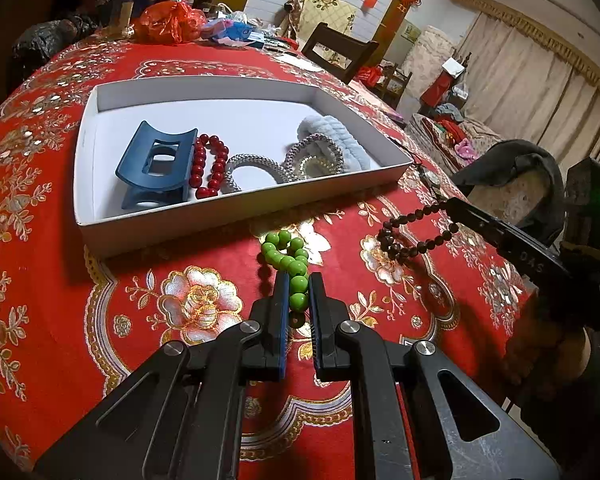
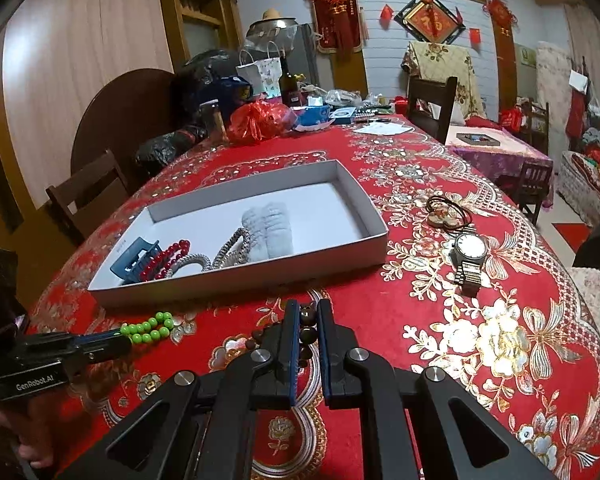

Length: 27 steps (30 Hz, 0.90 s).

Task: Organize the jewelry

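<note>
Beads in both grips. Left gripper (image 1: 298, 280) clamped on green bead bracelet (image 1: 288, 256), lower centre of left wrist view, just below white tray (image 1: 88, 184). Right gripper (image 2: 305, 312) pinched tight on dark bead string (image 2: 307, 334), bottom centre of right wrist view. Both likely light, limp, round beads slippery: pinch across strand, expect loop to dangle. Wristwatch (image 2: 469, 254) right of tray, probably heavier, stiffer; take by band.

One white box (image 1: 236, 224). Inside it: one blue hair clip (image 1: 156, 168), one red bead bracelet (image 1: 210, 166), two silver bracelets (image 1: 256, 170), two white scrunchies (image 1: 340, 132). On the cloth: one green bead bracelet (image 1: 288, 258), one dark bead bracelet (image 1: 412, 232), one watch (image 2: 469, 254), one pendant (image 2: 444, 216).
</note>
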### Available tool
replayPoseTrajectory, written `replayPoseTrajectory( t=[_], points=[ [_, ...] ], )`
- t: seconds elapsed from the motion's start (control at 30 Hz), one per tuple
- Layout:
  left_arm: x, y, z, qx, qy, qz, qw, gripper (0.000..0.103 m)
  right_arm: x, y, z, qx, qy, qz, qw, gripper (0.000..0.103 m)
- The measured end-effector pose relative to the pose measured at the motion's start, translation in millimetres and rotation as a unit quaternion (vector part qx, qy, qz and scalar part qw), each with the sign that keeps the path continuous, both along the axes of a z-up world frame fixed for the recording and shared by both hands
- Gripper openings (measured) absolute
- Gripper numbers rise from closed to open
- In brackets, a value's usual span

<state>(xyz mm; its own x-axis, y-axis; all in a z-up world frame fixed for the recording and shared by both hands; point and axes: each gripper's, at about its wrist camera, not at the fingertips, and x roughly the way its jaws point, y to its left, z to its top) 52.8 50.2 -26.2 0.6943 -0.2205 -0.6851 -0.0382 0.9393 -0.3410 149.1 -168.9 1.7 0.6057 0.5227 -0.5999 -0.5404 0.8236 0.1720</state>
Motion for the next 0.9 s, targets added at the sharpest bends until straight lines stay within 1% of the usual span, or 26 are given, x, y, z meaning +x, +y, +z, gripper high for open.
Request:
replayPoseTrajectory(
  t=[0.13, 0.33, 0.7, 0.9],
  points=[
    [0, 0, 0, 0.001, 0.0, -0.001, 1.0, 0.008, -3, 4, 4, 0.0, -0.003, 0.004, 1.0, 0.008],
    [-1, -2, 2, 0.006, -0.005, 0.0, 1.0, 0.008, -7, 13, 3, -0.005, 0.001, 0.009, 1.0, 0.008],
    [-3, -10, 6, 0.03, -0.014, -0.003, 0.9994, 0.008, -16, 20, 6, -0.008, -0.008, 0.02, 1.0, 0.008],
    [-4, -9, 7, 0.026, -0.015, -0.002, 0.9996, 0.008, -17, 21, 9, -0.011, -0.008, 0.017, 1.0, 0.008]
  ],
)
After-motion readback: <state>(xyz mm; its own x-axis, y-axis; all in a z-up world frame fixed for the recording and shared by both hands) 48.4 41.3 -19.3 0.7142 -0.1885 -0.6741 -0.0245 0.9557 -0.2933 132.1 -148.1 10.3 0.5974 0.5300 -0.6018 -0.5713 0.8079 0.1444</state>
